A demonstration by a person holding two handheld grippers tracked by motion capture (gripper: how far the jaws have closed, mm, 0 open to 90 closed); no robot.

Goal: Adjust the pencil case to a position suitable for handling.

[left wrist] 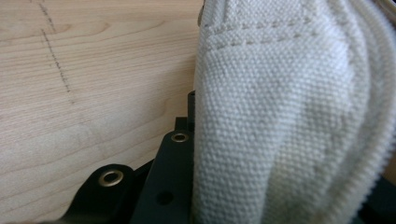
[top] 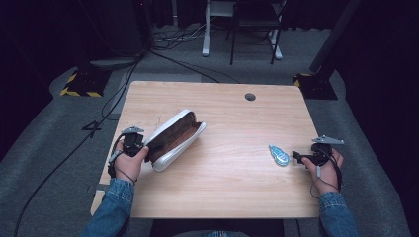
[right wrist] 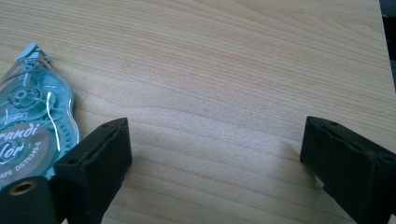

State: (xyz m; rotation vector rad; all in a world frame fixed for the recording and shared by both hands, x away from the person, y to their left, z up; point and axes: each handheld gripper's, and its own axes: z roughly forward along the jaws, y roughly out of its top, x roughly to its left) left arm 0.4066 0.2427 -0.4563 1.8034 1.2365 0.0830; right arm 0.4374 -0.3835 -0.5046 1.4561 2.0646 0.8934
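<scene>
A white fabric pencil case lies open on the left half of the wooden table, its brown lining showing. My left gripper is shut on the case's near end. In the left gripper view the woven cloth sits between the jaws, and one black finger presses its left side. A teal correction tape dispenser lies flat toward the right. My right gripper rests just right of it, open, with bare wood between its jaws. The dispenser lies outside the left jaw.
A round cable hole sits near the table's far edge. On the floor beyond the table are black cables, a yellow-striped stand base and white furniture legs.
</scene>
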